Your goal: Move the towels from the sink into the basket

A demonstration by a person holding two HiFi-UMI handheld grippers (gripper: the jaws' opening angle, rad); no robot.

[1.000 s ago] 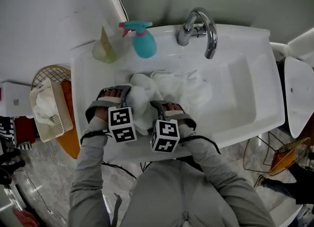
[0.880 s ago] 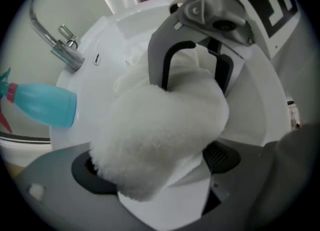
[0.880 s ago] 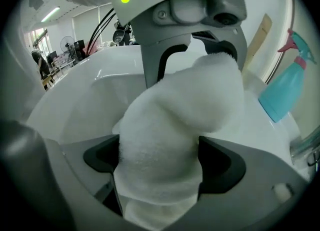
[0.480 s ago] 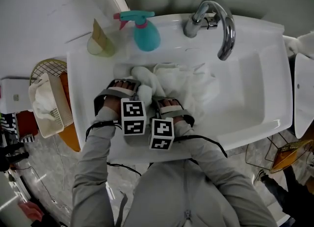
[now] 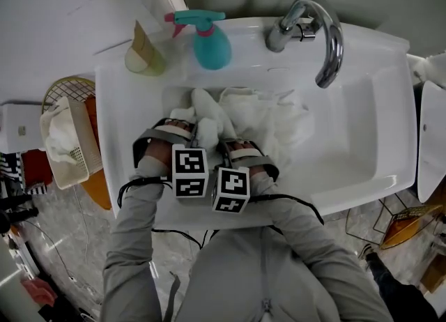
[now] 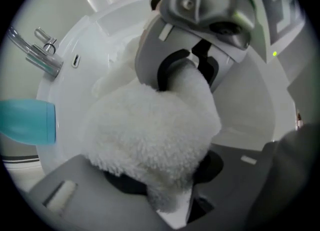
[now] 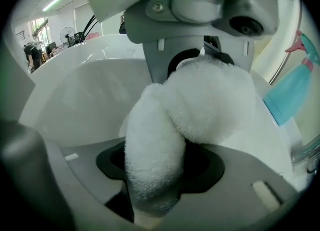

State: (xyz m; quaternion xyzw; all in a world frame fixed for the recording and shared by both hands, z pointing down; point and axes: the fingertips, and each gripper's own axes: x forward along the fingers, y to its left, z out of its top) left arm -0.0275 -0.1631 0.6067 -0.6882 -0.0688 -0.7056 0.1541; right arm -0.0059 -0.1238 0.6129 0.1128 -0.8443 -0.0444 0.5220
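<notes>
I am clamping the left gripper (image 6: 172,125) and right gripper (image 7: 167,125) on the white towel (image 5: 208,110) in the sink (image 5: 362,125). Both pairs of jaws have just been closing onto it.

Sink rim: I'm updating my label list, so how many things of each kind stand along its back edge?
Spray bottle: 1
Cup: 1
Faucet: 1
Total: 3

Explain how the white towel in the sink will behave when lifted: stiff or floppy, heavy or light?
Probably floppy: the towel bunches into soft folds. Likely easy to grip, as its pile looks fluffy. Weight is uncertain: wetness cannot be seen.
</notes>
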